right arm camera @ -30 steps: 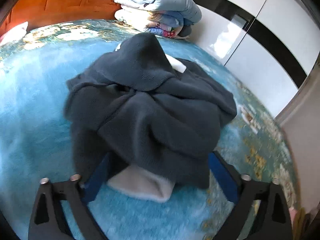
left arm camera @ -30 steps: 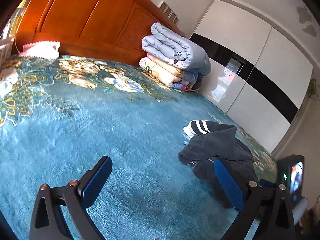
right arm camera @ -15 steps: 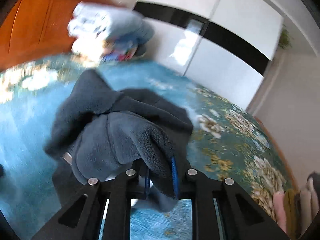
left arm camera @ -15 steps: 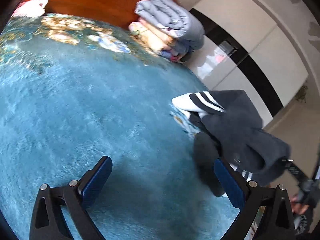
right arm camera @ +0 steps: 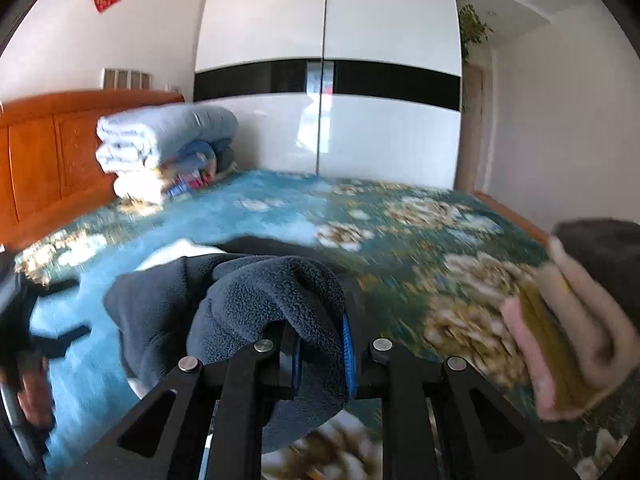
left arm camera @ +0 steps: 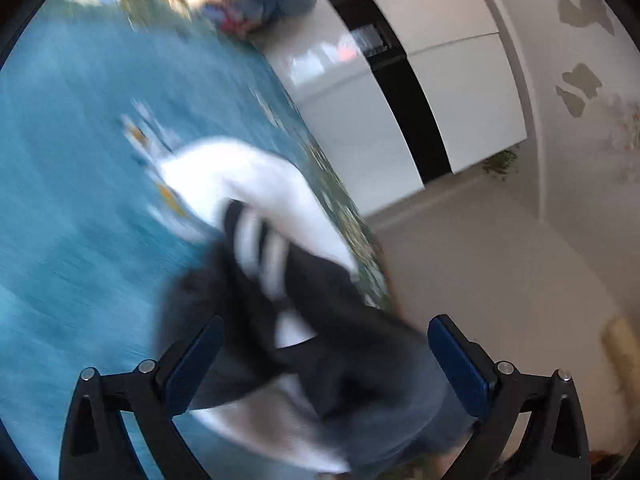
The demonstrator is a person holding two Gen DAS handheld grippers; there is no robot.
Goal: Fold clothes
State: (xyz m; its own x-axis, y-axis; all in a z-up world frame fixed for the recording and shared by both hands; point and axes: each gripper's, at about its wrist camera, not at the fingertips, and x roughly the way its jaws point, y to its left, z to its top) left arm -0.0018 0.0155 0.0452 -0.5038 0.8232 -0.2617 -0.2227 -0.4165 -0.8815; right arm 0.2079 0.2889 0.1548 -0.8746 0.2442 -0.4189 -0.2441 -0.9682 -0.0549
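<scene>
A thick fold of the dark fleece garment [right arm camera: 264,304] is pinched between the closed jaws of the right gripper [right arm camera: 322,354] above the bed [right arm camera: 280,216]; the left gripper [left arm camera: 320,364] is held wide apart, empty. The bunched fleece may be dropped if the pinch slips

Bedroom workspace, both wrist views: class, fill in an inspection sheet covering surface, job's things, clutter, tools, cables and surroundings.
Surface: teal floral plush bedspread.
Job's things: dark grey fleece garment with white striped trim, crumpled and partly raised.
Clutter: stack of folded pale blue quilts by the headboard; pile of folded pink and beige cloths at right.
Tools: right tool shut on the fleece; left tool open, garment between its fingers, view blurred.
Cables: nothing seen.
Surroundings: orange wooden headboard, white wardrobe with black band.
</scene>
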